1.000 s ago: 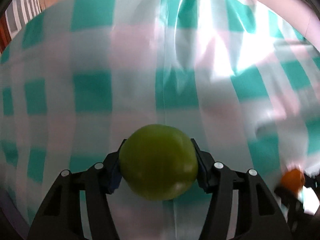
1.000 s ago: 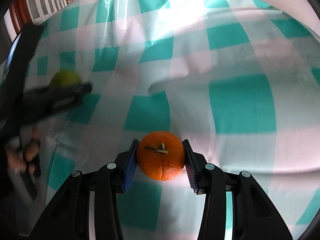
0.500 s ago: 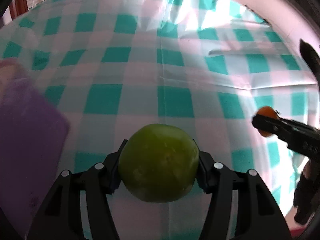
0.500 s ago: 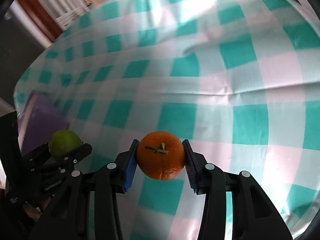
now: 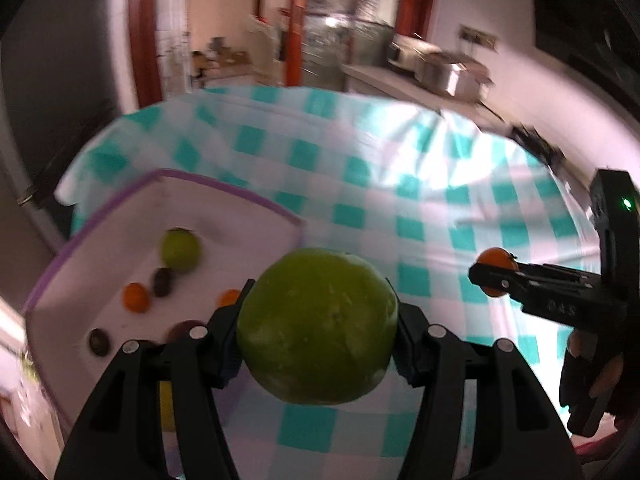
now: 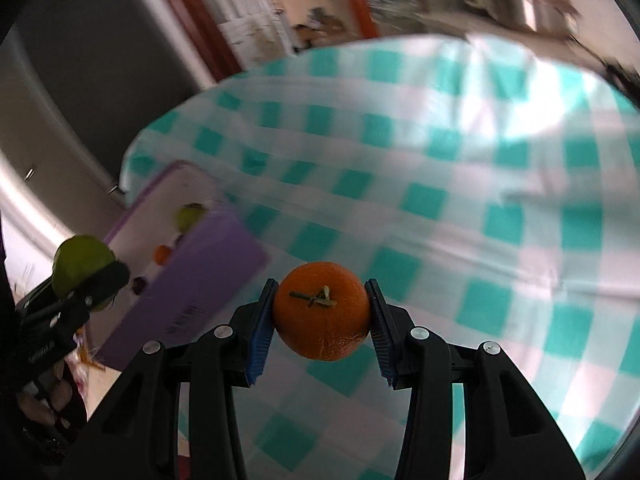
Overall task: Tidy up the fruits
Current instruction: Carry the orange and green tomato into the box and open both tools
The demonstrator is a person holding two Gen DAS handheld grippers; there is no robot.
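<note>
1. Two grippers are in view, each holding one fruit. The left gripper (image 5: 318, 330) is clamped on a large green fruit (image 5: 318, 326), its pads pressing both flanks. The right gripper (image 6: 320, 312) is clamped on an orange (image 6: 322, 310), stem end facing the camera, blue pads against its sides.
2. Just beyond the left fingers and to their left sits one purple-rimmed box (image 5: 224, 190) with a white inside. In it I count one smaller green fruit (image 5: 180, 250), two small orange fruits (image 5: 136, 297) and about three dark ones (image 5: 163, 281); blur makes that count uncertain. A yellow shape shows below the left finger, too hidden to name.
3. The left wrist view looks down into the box. The right wrist view shows its purple outer wall (image 6: 192, 292) to the left of the right fingers and only part of the contents.
4. Each view catches the other gripper from the side, with a person's fingers (image 5: 600, 376) on its handle.
5. Under and beyond both grippers spreads one teal-and-white checked cloth (image 6: 460, 200). Farthest off, a blurred room with red-brown door frames (image 5: 298, 20).
</note>
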